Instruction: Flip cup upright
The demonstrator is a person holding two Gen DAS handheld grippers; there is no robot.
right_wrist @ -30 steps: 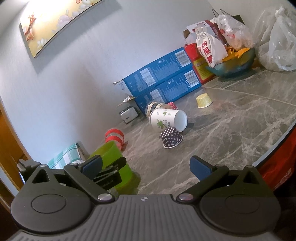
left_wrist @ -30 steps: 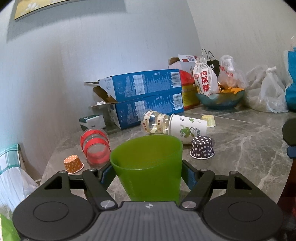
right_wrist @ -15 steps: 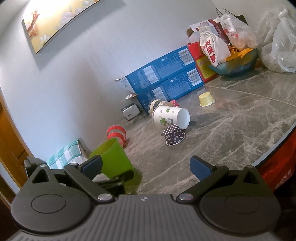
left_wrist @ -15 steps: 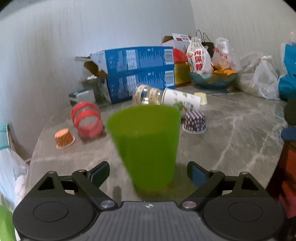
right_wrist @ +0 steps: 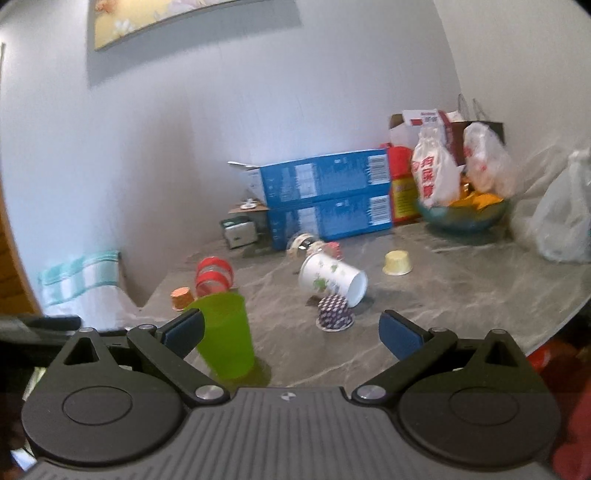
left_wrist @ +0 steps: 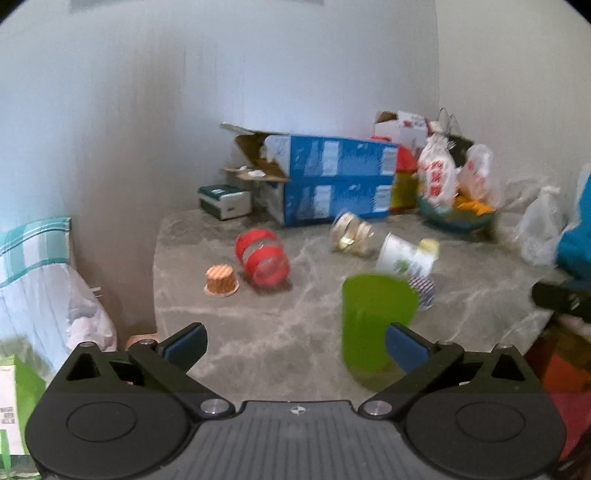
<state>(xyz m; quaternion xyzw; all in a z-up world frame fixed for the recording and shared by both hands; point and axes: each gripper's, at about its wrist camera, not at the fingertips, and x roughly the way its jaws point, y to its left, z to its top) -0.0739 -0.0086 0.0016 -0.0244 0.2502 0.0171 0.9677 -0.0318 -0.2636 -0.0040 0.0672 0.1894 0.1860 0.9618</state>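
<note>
Setting: a room in a private home, used as a general dining or storage corner. Evidence follows, located relative to the two stacked blue cardboard boxes [right_wrist: 325, 194] against the pale wall.

- The boxes stand on a grey marble-patterned table [right_wrist: 443, 295].
- Right of the boxes: a teal glass bowl [right_wrist: 461, 216] holding snack bags, one a white printed cloth-style bag [right_wrist: 434, 173]; further right, a translucent plastic shopping bag [right_wrist: 565, 221].
- Above and left of the boxes: a framed yellow floral picture [right_wrist: 177, 18] on the wall.
- In front of the boxes: a white paper cup with green print [right_wrist: 332, 275] on its side and small paper baking cups.
- Left of the table: a teal-and-white checked cloth [right_wrist: 79, 271].
</note>
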